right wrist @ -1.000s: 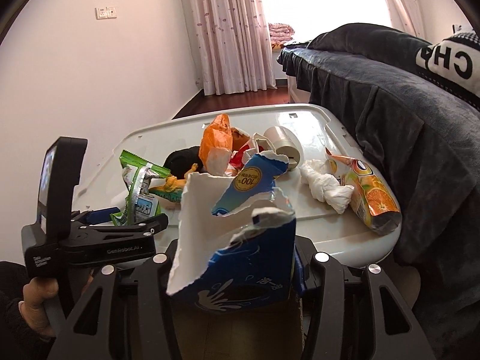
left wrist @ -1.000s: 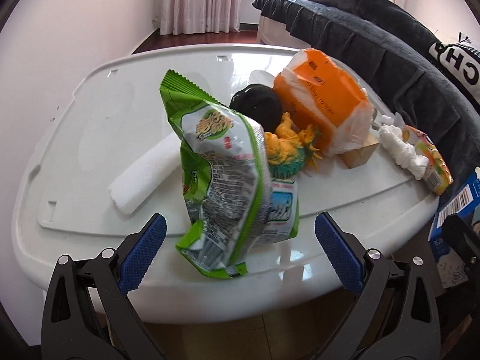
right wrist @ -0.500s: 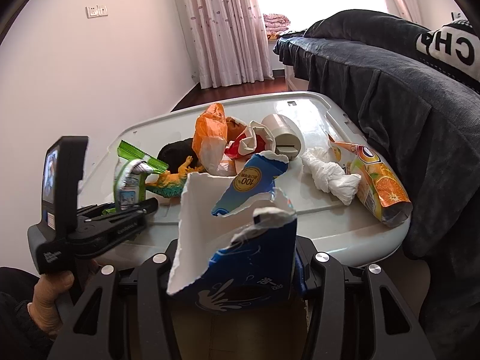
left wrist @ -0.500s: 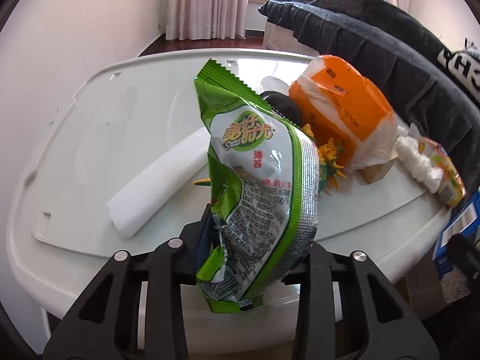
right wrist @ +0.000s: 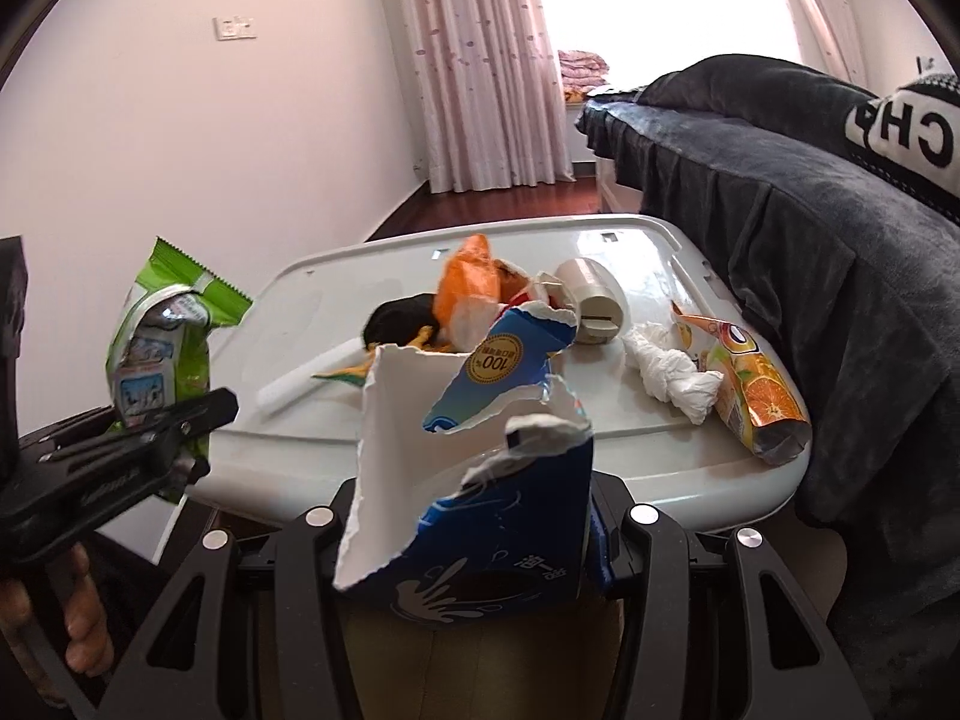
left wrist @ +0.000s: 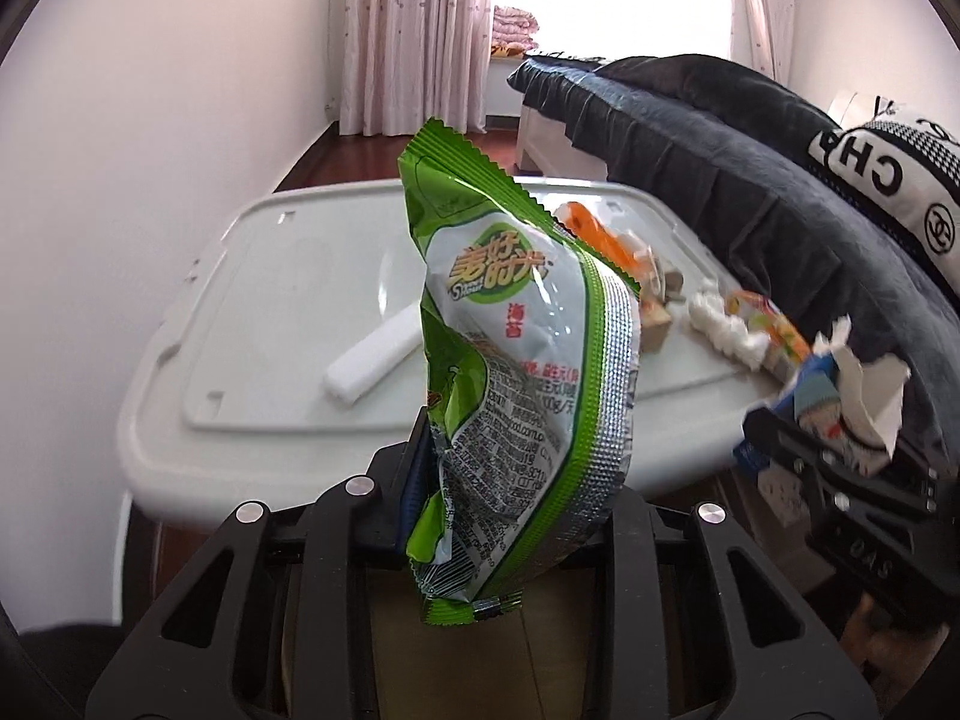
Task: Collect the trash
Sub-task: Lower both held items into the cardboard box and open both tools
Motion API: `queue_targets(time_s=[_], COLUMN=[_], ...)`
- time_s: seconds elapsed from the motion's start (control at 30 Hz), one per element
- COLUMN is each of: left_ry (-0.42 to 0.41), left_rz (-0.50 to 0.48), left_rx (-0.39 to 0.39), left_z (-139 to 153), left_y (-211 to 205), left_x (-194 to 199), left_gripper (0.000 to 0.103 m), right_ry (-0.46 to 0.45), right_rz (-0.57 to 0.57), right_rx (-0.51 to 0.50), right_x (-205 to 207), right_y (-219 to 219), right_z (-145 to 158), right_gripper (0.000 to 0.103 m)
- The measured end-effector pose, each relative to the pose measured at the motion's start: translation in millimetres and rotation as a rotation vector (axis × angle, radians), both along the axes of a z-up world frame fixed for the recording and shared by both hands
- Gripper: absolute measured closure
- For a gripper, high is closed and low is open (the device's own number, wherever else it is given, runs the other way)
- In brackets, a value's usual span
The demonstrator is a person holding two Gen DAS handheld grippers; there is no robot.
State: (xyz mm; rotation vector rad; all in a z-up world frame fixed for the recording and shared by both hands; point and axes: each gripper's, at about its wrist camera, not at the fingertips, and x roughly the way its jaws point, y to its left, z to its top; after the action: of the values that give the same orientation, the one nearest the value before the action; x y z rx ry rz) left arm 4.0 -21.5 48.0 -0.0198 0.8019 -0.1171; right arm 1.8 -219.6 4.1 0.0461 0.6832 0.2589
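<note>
Left gripper [left wrist: 510,516]: we have its jaws clamped on the lower part of the green bag [left wrist: 516,372], which hangs clear of the counter [left wrist: 252,276], upright, its serrated top at 12 o'clock.
Right gripper [right wrist: 474,546]: we have its jaws pressed on the torn blue carton [right wrist: 474,480], its ragged white flap standing up at 11 o'clock.
Hand [right wrist: 78,618]: in the right view, at 8 o'clock, a person's hand grips the left tool's handle.
Done so far: we judge two pieces picked up, one in each gripper, and neither is dropped anywhere yet; no bin shows in either view, so we cannot tell where they go.
Left on the counter: the foam stick [left wrist: 372,354] at 9 o'clock of the pile; the orange bag [right wrist: 468,294] in the middle with a black lump [right wrist: 396,318] just beside it at 9 o'clock; the tape roll [right wrist: 594,300] at 1 o'clock; the tissue wad [right wrist: 672,378] and juice pack [right wrist: 750,396] touching, near the edge at 3 o'clock.
Progress: we judge the job early to midway, since most of the litter lies uncollected.
Next: we reckon both loads need dumping before either gripper can take more.
</note>
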Motion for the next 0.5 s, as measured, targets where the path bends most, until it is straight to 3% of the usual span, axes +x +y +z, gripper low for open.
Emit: queue_targets(time_s=[0.27,0.5], left_ry=[0.184,0.442], left_rz=[0.011,0.022], left_rx=[0.080,0.055], left_z=[-47.1,-117.1], left_y=[8.0,17.9], left_x=[-54.8,-58.7], left_gripper=[0.074,0.074], right_ry=[0.112,0.332], right_rz=[0.060,0.050], right_rx=[-0.033,-0.112], right_x=[-41.8,-48.0], right_y=[11.2,26.7], right_z=[-13.8,-76.9], right_gripper=[0.052,0.052])
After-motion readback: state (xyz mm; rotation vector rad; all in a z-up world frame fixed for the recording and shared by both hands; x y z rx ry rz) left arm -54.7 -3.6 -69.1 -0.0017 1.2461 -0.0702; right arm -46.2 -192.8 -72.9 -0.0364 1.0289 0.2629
